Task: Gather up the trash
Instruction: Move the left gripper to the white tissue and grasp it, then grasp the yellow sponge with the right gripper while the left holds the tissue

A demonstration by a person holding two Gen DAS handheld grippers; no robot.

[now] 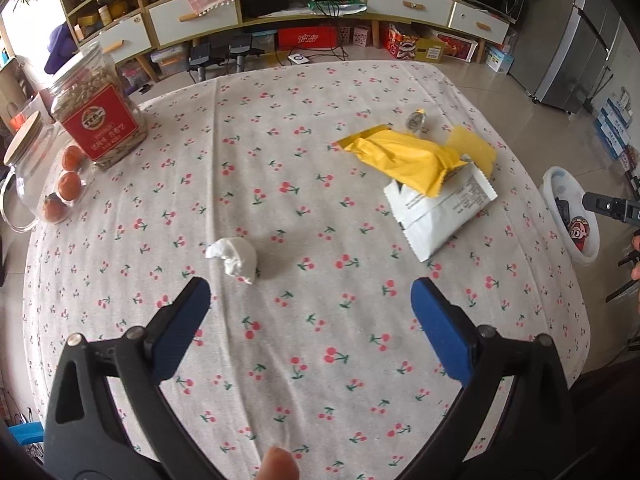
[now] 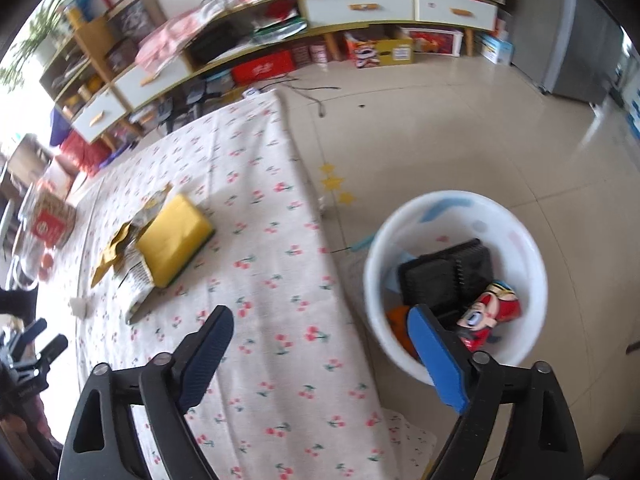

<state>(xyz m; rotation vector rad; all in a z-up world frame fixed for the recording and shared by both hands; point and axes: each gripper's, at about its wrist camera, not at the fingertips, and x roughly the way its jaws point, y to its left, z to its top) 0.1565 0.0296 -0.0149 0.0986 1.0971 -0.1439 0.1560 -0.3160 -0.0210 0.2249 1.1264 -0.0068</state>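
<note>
A crumpled white tissue [image 1: 234, 258] lies on the cherry-print tablecloth [image 1: 304, 360], just beyond my left gripper's left finger. My left gripper [image 1: 310, 300] is open and empty above the cloth. A yellow wrapper [image 1: 404, 158] lies on a white printed wrapper [image 1: 440, 208] at the right; both also show in the right wrist view as yellow wrapper [image 2: 174, 240] and white wrapper [image 2: 138, 276]. My right gripper [image 2: 320, 334] is open and empty, over the table's right edge beside the white trash bin [image 2: 452, 208], which holds a black tray [image 2: 444, 276] and a red cartoon packet [image 2: 488, 314].
A big jar with a red label [image 1: 100, 112], a glass jar [image 1: 24, 168] and small oranges [image 1: 70, 186] stand at the table's far left. A small clear object [image 1: 416, 120] lies beyond the wrappers. Shelves and boxes line the far wall; a tiled floor lies right of the table.
</note>
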